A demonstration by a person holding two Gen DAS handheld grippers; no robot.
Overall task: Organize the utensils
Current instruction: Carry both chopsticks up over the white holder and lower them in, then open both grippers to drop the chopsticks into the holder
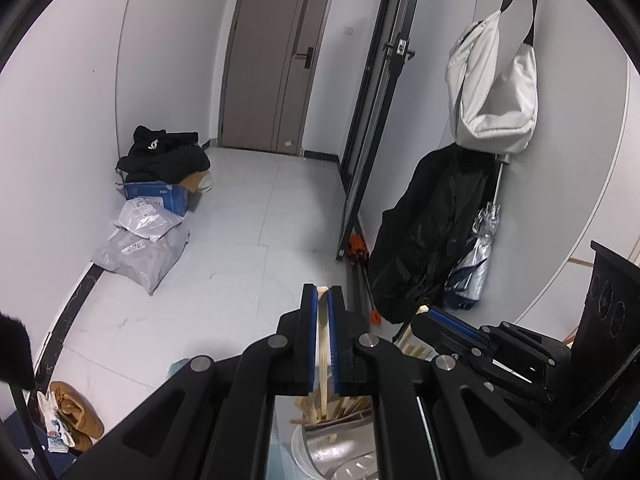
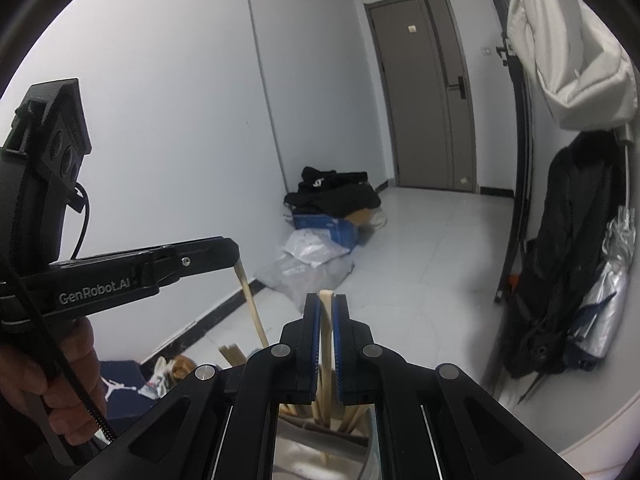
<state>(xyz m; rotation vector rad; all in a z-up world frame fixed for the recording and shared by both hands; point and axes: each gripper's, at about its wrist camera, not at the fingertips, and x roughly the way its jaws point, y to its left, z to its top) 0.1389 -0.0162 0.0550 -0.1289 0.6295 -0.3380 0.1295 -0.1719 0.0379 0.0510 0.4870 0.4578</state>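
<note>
Chopsticks [image 2: 348,412] crowd the holder [image 1: 316,450], open floor [image 1: 240,240] beyond

Even, cool indoor light fills both views, with no hard shadows. The pale floor [image 1: 240,240] shows a soft sheen. Fisheye distortion bends the walls, and dark vignetting rings the corners. The left view's lower-left edge is blurred; the nearest black hardware looks slightly soft.

The left gripper [image 1: 323,292] is clamped on a wooden chopstick [image 1: 322,344] above a metal holder [image 1: 332,452] with more sticks. The right gripper [image 1: 430,314] sits just beside it, also gripping a stick.
</note>
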